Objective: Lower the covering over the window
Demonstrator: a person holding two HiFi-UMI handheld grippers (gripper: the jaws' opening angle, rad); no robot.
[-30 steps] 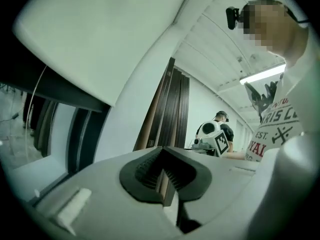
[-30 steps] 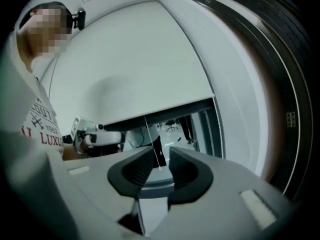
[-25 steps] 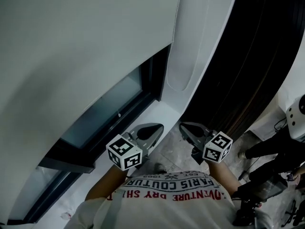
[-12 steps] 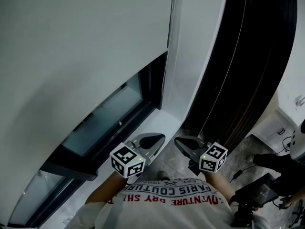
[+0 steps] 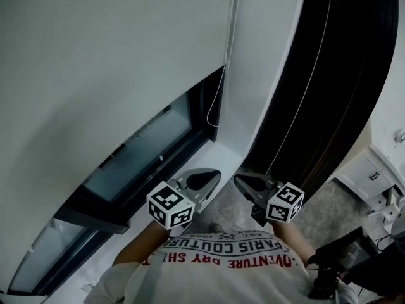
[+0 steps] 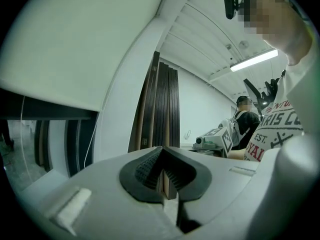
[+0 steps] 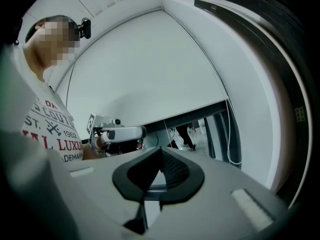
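Observation:
A white roller blind (image 5: 107, 56) covers most of the window, and its bottom edge leaves a strip of dark glass (image 5: 142, 147) bare. A thin cord loop (image 5: 219, 100) hangs by the blind's right edge. My left gripper (image 5: 209, 177) and right gripper (image 5: 242, 181) are held side by side near my chest, below the sill and clear of the cord. Both are shut with nothing between their jaws. The left gripper view shows its shut gripper (image 6: 161, 153), the blind (image 6: 75, 44) and the cord (image 6: 90, 149). In the right gripper view, the cord (image 7: 230, 134) hangs beyond the shut gripper (image 7: 161, 153).
A white pillar (image 5: 269, 68) stands right of the window, with tall dark slatted panels (image 5: 335, 87) beside it. The white sill (image 5: 218, 152) lies below the glass. A white cabinet (image 5: 373, 173) and dark equipment (image 5: 342, 258) sit at the right. Another person (image 6: 245, 121) stands behind.
The head view has tilted, so the cord loop now shows beside the blind. The dark-clothed figure at the right has slipped out of view. Both grippers have hardly moved.

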